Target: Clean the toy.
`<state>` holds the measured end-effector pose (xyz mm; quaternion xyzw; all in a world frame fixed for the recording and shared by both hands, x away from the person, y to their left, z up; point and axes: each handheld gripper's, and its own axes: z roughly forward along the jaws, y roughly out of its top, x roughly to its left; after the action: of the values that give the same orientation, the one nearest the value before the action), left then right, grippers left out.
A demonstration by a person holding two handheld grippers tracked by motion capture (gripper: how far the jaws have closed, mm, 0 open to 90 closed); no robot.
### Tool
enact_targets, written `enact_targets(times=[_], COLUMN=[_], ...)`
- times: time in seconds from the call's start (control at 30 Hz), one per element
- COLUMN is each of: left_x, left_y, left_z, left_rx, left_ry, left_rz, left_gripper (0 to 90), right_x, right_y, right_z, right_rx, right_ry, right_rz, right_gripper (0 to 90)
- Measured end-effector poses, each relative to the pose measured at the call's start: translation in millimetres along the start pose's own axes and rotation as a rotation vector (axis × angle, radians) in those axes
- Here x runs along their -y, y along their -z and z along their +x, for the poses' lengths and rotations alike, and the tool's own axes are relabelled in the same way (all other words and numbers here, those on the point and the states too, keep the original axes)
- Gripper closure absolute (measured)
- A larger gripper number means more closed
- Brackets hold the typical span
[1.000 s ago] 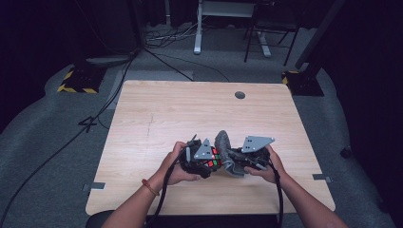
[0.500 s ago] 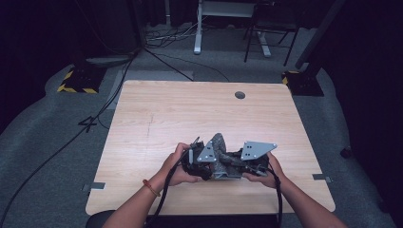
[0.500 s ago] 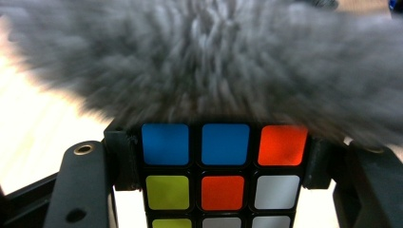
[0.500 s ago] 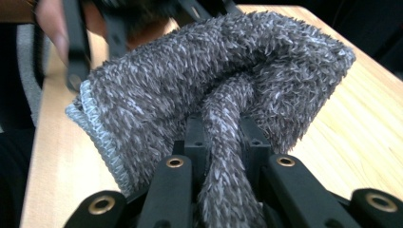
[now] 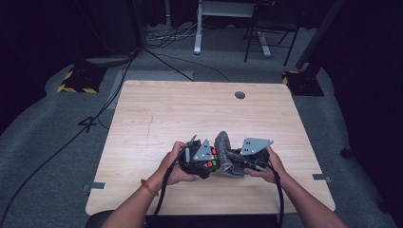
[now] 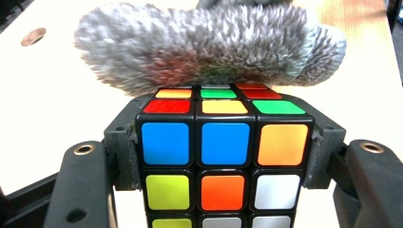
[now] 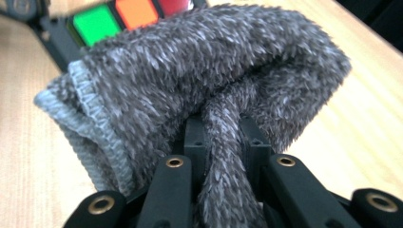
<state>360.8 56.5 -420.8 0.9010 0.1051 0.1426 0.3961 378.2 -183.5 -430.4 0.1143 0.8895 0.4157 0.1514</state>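
Wiping step: your left tool (image 5: 209,159) clamps the multicoloured plastic puzzle cube (image 6: 222,159) above the pale wooden worktop (image 5: 199,111) while your right tool (image 5: 237,164), pinching the fuzzy grey cloth (image 7: 209,90), presses it against the cube's far face; next, likely rub across it.

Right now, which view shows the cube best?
The left gripper view: the cube is close, sharp, clamped between the jaws. The right gripper view shows three stickers behind the cloth. The high view shows it small, between the hands.
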Motion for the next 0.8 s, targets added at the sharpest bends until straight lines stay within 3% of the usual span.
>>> enact_targets(times=[0.27, 0.47, 0.53, 0.67, 0.8], left_x=[3.5, -0.5, -1.4, -2.1, -1.4], left_y=[-3.7, -16.5, -18.6, -17.4, -10.8], left_z=[1.6, -7.1, -8.7, -8.7, -6.9], left_rx=[0.005, 0.022, 0.032, 0.024, 0.010], left_ry=[0.016, -0.022, -0.025, -0.029, -0.020], left_rz=[0.015, 0.043, 0.042, 0.041, 0.032], left_gripper=[33.7, 33.7, 33.7, 33.7, 33.7], right_x=[-9.5, -18.1, -18.3, -14.5, -8.8], right_y=[7.6, 11.9, 12.6, 10.0, 6.7], right_z=[12.1, 24.0, 23.7, 17.8, 8.7], right_rx=[-0.028, -0.049, -0.049, -0.032, -0.029], right_ry=[0.023, 0.059, 0.052, 0.036, -0.011], right_rz=[-0.063, -0.103, -0.119, -0.104, -0.064], right_gripper=[77.6, 77.5, 77.5, 77.4, 77.5])
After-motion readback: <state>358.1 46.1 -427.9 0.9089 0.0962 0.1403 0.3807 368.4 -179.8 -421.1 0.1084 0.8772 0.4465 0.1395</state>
